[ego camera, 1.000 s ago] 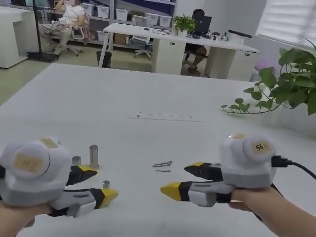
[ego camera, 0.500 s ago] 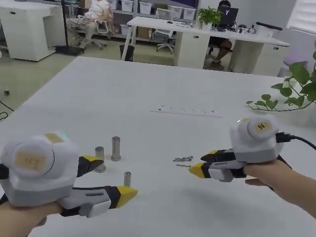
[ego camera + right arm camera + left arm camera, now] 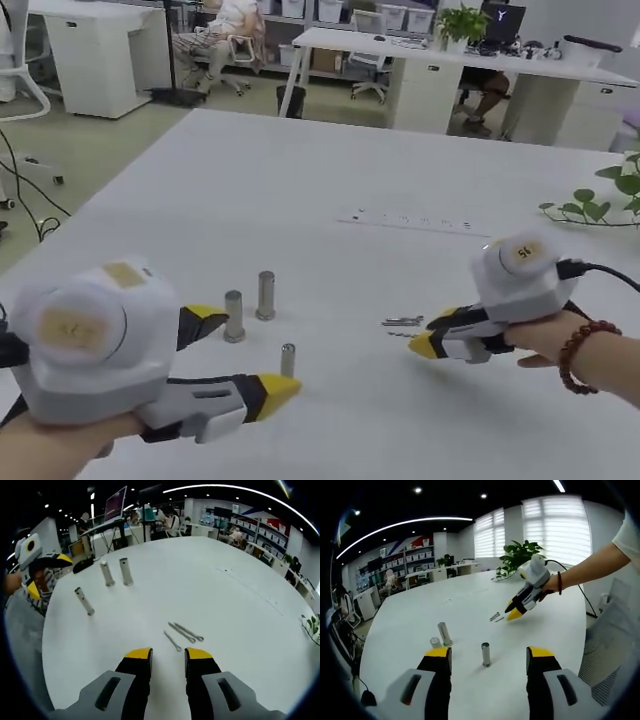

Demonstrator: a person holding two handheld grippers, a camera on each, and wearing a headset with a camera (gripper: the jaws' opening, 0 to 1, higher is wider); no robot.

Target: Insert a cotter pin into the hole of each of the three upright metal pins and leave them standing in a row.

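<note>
Closing in since a second ago, my right gripper point(image 3: 168, 654) is nearing the cotter pins point(image 3: 185, 632), which are lying flat on the white table point(image 3: 225, 595) just ahead of its tips, long axes slanting across my approach; its jaws are sitting slightly apart, empty. My left gripper point(image 3: 254, 350) is hovering wide apart near the closest upright metal pin point(image 3: 486, 654), farther from them

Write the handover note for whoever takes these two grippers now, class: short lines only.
Left gripper: open wide, empty; nearest metal pin stands just ahead of its jaws, ungripped.
Right gripper: open by a narrow gap, empty, aimed at the cotter pins lying loose on the table.
Other two metal pins stand upright, side by side.
Done: nothing inserted.
Left: all three cotter pins, then the row.
</note>
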